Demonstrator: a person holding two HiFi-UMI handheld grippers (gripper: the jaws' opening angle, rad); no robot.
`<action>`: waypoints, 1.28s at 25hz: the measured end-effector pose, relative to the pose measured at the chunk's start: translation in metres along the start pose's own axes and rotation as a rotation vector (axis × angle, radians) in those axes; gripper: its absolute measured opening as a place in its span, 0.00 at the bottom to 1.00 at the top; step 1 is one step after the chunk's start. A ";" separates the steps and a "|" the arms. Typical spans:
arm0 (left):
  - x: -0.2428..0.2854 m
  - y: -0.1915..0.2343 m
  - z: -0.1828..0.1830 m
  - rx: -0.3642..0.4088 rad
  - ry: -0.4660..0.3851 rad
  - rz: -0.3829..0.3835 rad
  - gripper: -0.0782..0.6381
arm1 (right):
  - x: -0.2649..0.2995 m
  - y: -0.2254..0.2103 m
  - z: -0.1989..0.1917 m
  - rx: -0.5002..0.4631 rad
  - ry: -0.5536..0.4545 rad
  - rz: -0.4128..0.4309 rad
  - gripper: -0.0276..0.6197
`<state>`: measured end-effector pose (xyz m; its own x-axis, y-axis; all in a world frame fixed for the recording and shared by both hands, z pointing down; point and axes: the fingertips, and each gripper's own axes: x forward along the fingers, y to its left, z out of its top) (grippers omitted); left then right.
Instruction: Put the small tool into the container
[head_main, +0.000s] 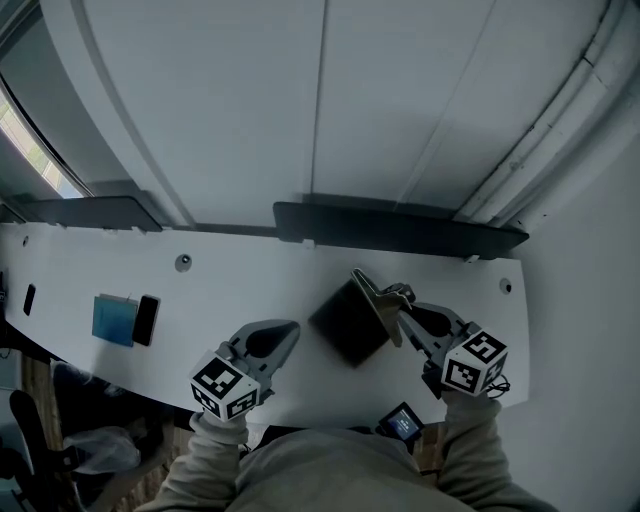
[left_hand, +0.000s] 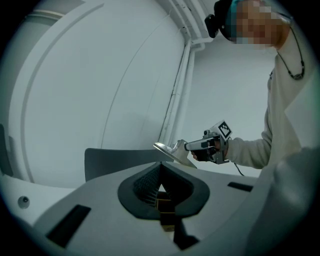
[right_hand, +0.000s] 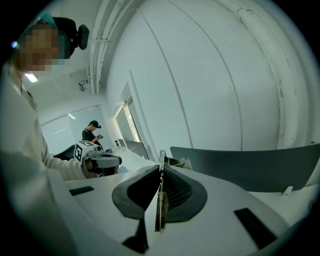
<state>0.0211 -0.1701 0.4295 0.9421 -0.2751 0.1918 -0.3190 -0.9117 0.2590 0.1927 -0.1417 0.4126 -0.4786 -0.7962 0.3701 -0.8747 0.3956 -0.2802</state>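
The container (head_main: 345, 325) is a dark, square box on the white table (head_main: 250, 280), seen in the head view. My right gripper (head_main: 400, 318) is shut on the small tool (head_main: 375, 298), a flat metal blade that stands over the container's right edge. In the right gripper view the blade (right_hand: 161, 200) shows edge-on, pinched between the pads. From the left gripper view the tool (left_hand: 172, 150) sticks out of the right gripper (left_hand: 192, 146). My left gripper (head_main: 288, 330) rests left of the container, shut with nothing in it (left_hand: 161, 181).
A dark panel (head_main: 400, 230) runs along the table's back edge. At the left of the table lie a blue pad (head_main: 115, 320) and a black phone (head_main: 146, 320). A small device with a screen (head_main: 404, 423) sits at the front edge. Another person (right_hand: 92, 132) stands far off.
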 end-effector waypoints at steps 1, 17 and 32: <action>-0.001 0.000 -0.001 0.000 0.001 0.003 0.11 | 0.000 0.000 -0.001 -0.001 0.002 0.000 0.11; -0.011 -0.006 0.003 -0.021 -0.060 0.006 0.11 | 0.017 -0.013 -0.022 -0.013 0.062 -0.002 0.11; -0.030 0.010 -0.029 -0.080 -0.029 0.071 0.11 | 0.042 -0.041 -0.065 -0.063 0.184 -0.035 0.11</action>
<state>-0.0132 -0.1617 0.4541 0.9191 -0.3480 0.1848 -0.3911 -0.8626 0.3207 0.2034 -0.1614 0.4969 -0.4483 -0.7151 0.5362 -0.8915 0.4011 -0.2104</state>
